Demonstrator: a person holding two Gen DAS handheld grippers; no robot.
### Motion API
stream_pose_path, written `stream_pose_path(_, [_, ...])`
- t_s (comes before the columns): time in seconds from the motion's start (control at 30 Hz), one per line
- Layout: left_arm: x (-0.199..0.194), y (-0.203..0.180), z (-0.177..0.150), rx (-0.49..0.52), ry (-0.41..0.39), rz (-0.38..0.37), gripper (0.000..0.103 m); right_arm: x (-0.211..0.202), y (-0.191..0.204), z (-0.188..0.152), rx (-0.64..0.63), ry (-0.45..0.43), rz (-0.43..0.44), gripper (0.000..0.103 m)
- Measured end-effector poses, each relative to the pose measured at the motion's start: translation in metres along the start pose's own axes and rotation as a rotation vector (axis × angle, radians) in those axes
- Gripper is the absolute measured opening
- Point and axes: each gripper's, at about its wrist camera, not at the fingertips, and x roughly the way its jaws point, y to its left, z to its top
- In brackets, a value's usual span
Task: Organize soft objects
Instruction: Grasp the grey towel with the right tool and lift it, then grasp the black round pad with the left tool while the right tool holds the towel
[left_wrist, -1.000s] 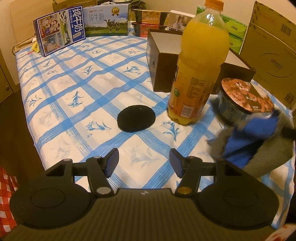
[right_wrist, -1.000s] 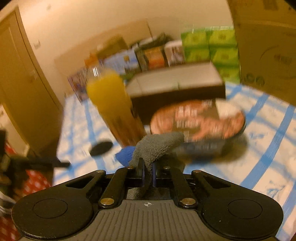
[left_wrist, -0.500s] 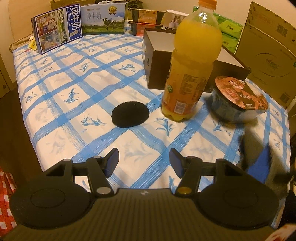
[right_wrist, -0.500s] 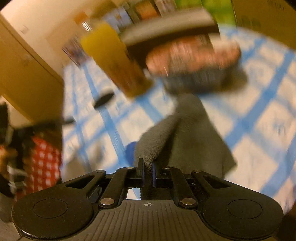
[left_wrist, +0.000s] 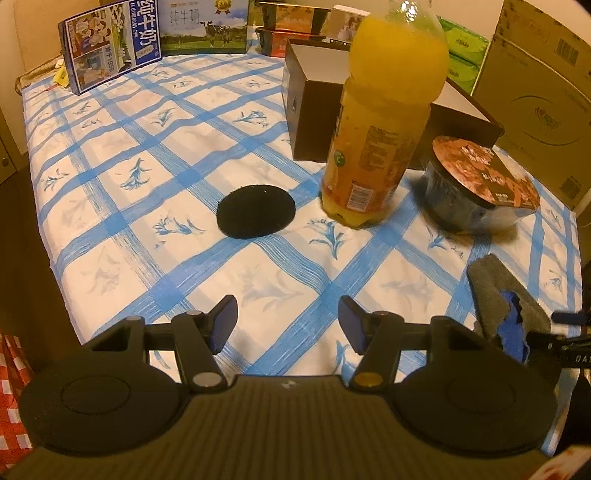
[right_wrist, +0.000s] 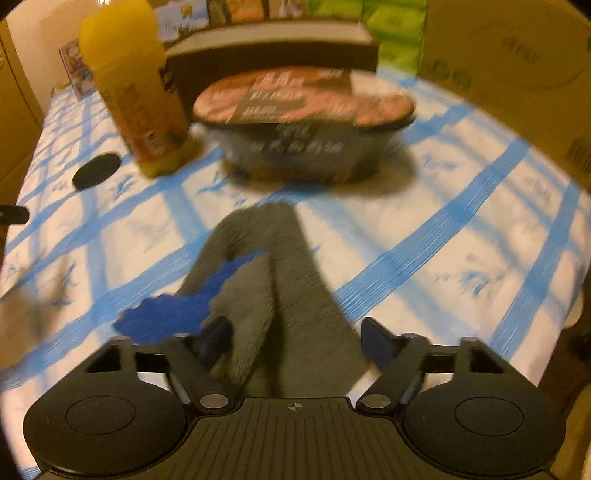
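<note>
Right gripper (right_wrist: 295, 341): jaws spread, nothing clamped. The grey-and-blue cloth (right_wrist: 266, 280) lies flat on the tablecloth (right_wrist: 443, 229) between its fingers, at six o'clock of the noodle bowl (right_wrist: 303, 122), apparently set down clear of containers. Left gripper (left_wrist: 287, 325): released, hovering empty.

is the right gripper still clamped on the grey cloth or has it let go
Let go. The right gripper now has its jaws spread wide, and the grey cloth lies slack on the tablecloth between them.
</note>
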Motion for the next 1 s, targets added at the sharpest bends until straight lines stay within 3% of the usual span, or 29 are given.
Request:
stream_pose_path(0.3, [0.007, -0.002, -0.002, 0.005, 0.021, 0.002, 0.057, 0.020, -0.015, 0.001, 0.160, 0.028, 0.176, 0.086])
stream_pose_path(0.4, [0.010, -0.001, -0.003, 0.004, 0.029, 0.007, 0.057, 0.021, 0.012, 0.003, 0.080, 0.032, 0.217, 0.086])
stream_pose_path(0.53, [0.011, 0.001, -0.004, 0.002, 0.033, 0.007, 0.057, 0.028, 0.048, -0.001, -0.063, 0.030, 0.158, 0.085])
stream_pose_path(0.57, [0.011, 0.001, -0.004, 0.002, 0.033, 0.008, 0.057, 0.029, 0.055, -0.003, -0.102, 0.025, 0.133, 0.082])
stream_pose_path(0.6, [0.012, 0.001, -0.004, 0.002, 0.034, 0.010, 0.057, 0.029, 0.061, -0.004, -0.135, 0.019, 0.115, 0.070])
stream_pose_path(0.67, [0.013, 0.004, -0.005, 0.000, 0.035, 0.011, 0.057, 0.028, 0.064, -0.007, -0.167, 0.009, 0.095, 0.058])
stream_pose_path(0.73, [0.013, 0.006, -0.005, -0.001, 0.035, 0.012, 0.057, 0.024, 0.062, -0.005, -0.169, 0.003, 0.105, 0.036])
stream_pose_path(0.8, [0.014, 0.008, -0.006, 0.003, 0.032, 0.012, 0.057, 0.019, 0.059, -0.002, -0.163, -0.003, 0.120, 0.024])
stream_pose_path(1.0, [0.020, 0.013, -0.001, 0.042, 0.013, 0.016, 0.057, 0.001, 0.064, 0.017, -0.166, -0.050, 0.140, 0.021])
